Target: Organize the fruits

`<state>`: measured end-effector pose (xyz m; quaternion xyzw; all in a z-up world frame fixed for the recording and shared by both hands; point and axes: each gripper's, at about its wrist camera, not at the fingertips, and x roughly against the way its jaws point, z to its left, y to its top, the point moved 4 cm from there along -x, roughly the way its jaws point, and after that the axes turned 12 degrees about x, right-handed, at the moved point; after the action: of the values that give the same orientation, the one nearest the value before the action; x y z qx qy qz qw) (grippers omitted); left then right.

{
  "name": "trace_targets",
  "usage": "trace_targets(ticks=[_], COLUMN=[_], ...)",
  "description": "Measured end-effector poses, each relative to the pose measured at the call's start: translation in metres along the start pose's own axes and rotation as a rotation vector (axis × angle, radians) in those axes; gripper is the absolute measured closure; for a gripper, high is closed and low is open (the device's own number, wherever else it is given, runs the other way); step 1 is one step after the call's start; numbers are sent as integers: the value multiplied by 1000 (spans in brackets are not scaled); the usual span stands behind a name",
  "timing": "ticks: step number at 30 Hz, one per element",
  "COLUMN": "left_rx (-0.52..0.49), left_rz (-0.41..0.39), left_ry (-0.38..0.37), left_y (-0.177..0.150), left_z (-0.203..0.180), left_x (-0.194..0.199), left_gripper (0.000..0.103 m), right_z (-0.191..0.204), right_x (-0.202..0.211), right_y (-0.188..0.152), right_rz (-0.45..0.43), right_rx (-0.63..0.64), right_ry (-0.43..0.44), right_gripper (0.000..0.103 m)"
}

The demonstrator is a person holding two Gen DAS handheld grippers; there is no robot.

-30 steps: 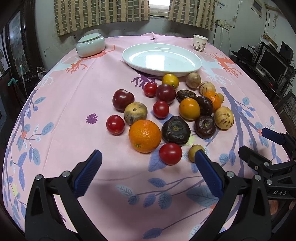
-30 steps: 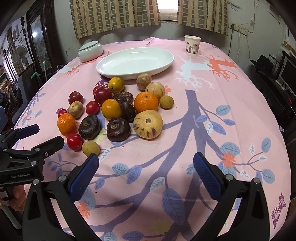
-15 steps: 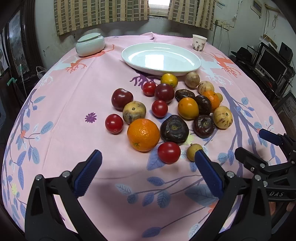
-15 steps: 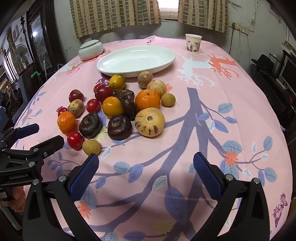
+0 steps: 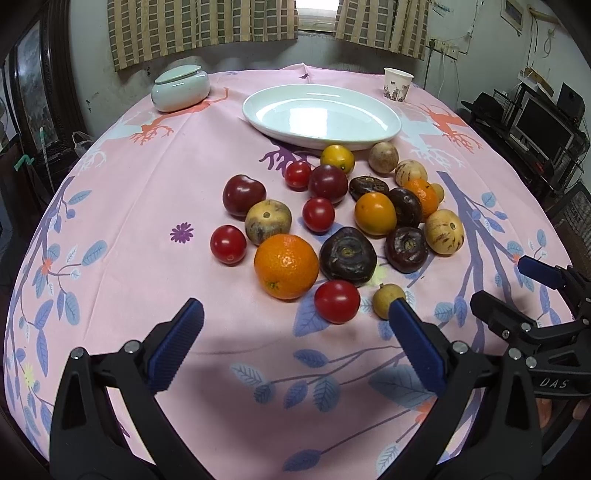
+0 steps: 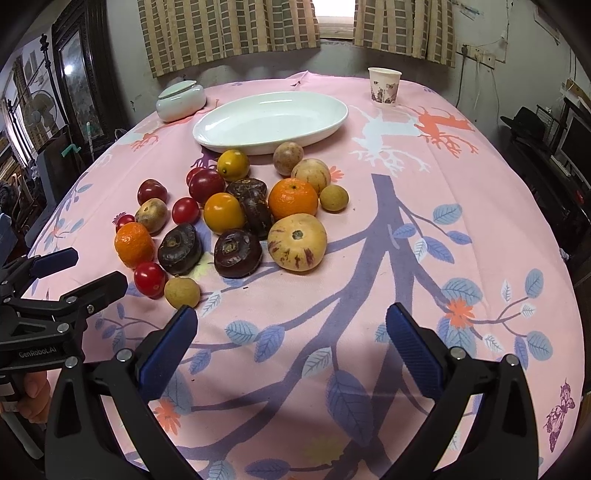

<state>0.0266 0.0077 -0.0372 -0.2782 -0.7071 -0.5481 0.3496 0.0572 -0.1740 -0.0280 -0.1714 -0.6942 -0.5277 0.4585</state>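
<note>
A lidded ceramic jar (image 5: 181,88), white oval plate (image 5: 321,116) and paper cup (image 5: 397,84) line the pink tablecloth (image 5: 129,206) below checked curtains (image 5: 207,26). The fruits (image 5: 343,218) cluster before the plate. The left gripper (image 5: 295,347) and right gripper (image 6: 291,343) gape empty.

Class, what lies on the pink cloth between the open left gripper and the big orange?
Only bare pink cloth separates left gripper from big round orange, per the left wrist view.

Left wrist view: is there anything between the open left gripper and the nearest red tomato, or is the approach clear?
Nothing visible blocks it. The left gripper is open, and only bare tablecloth lies before the red tomato. The big orange and small tan fruit flank the tomato closely, so the fingers could nudge them.
</note>
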Motion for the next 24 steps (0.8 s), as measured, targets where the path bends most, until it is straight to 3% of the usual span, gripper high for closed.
trace_targets(ticks=[24], left_rx=[-4], left_rz=[4], left_ry=[-3], left_y=[-5], left_z=[-3], left_x=[1], left_gripper=[2], right_z=[2], right_x=[1], right_y=[-2], right_rz=[2], right_rx=[1], right_ry=[3], right_gripper=[1])
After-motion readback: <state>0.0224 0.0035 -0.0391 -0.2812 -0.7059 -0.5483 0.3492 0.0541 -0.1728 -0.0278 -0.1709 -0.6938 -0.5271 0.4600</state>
